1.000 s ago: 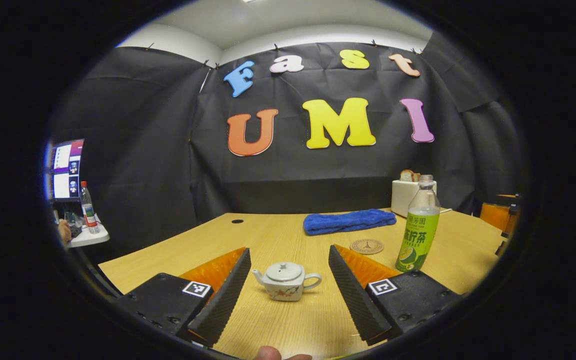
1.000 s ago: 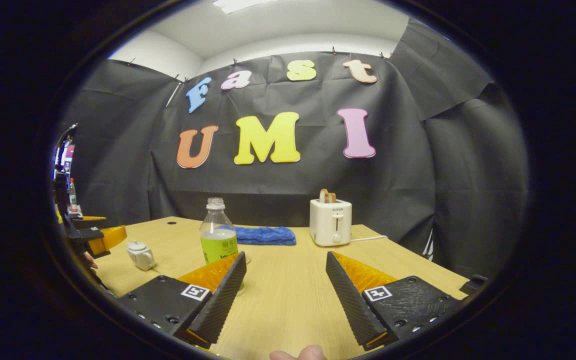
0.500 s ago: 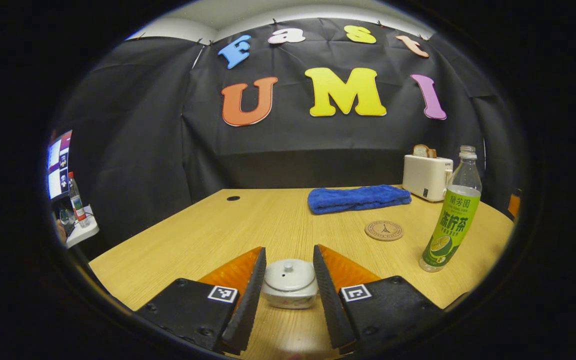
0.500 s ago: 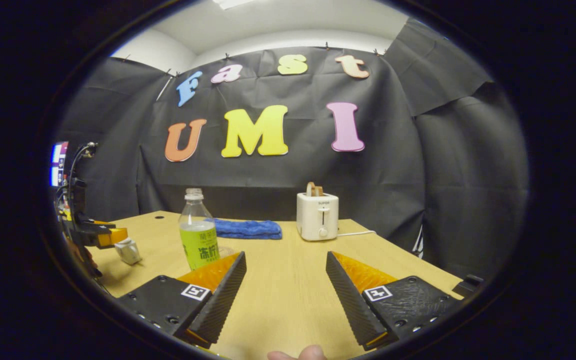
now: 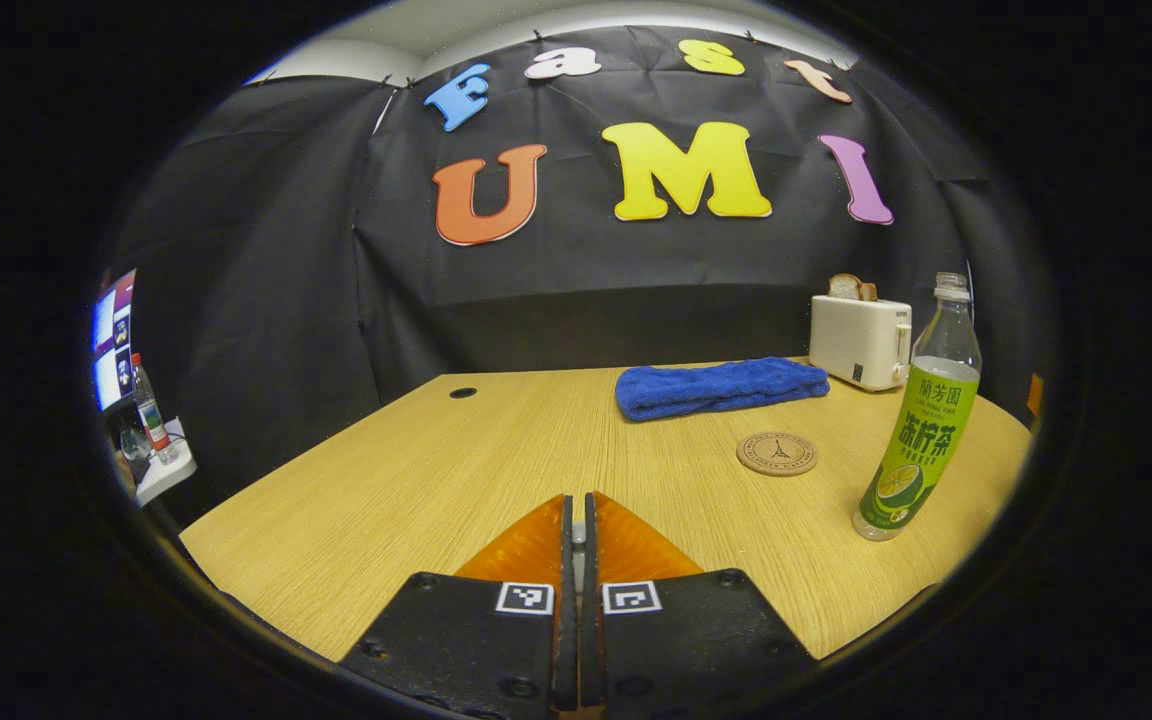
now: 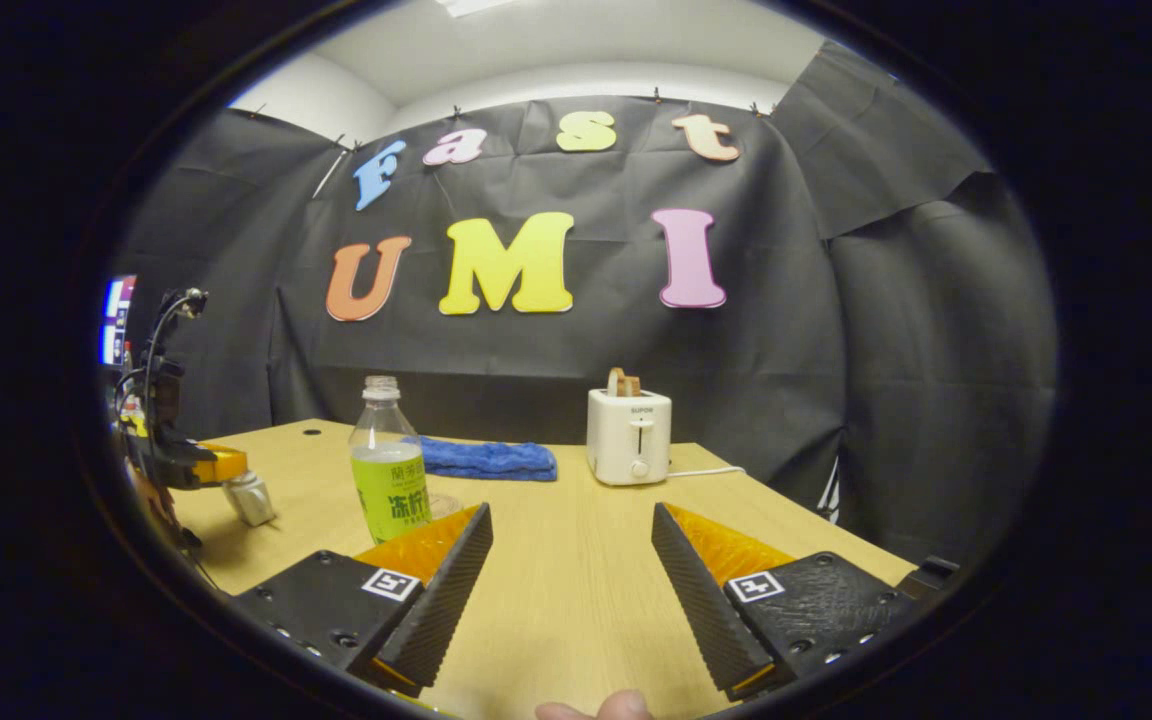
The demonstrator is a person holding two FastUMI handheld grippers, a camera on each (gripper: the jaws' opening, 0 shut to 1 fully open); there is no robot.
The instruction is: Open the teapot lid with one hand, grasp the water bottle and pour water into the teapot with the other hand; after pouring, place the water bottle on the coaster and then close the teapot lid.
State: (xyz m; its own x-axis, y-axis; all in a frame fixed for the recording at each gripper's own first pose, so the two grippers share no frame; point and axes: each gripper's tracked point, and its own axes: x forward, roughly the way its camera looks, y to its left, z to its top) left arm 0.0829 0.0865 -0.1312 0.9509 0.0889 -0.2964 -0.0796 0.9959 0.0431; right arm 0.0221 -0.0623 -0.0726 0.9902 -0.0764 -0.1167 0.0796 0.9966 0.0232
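Note:
In the left gripper view my left gripper (image 5: 577,505) has its fingers nearly together, with a pale sliver of the teapot lid's knob pinched between them; the pot is hidden under them. The right gripper view shows that gripper (image 6: 198,464) on top of the small white teapot (image 6: 250,498) at the far left. The green-labelled water bottle (image 5: 921,420) (image 6: 388,480) stands upright, cap off. A round brown coaster (image 5: 776,453) lies just left of it. My right gripper (image 6: 571,520) is open over bare table, right of the bottle.
A folded blue towel (image 5: 721,388) (image 6: 484,460) and a white toaster (image 5: 858,340) (image 6: 629,435) with bread sit at the table's back. A cable hole (image 5: 463,393) is at the back left. A side shelf (image 5: 158,470) with a screen stands off the left edge.
My left gripper came down over the teapot and went from wide open to shut on the lid's knob. The right gripper stayed open and hardly moved.

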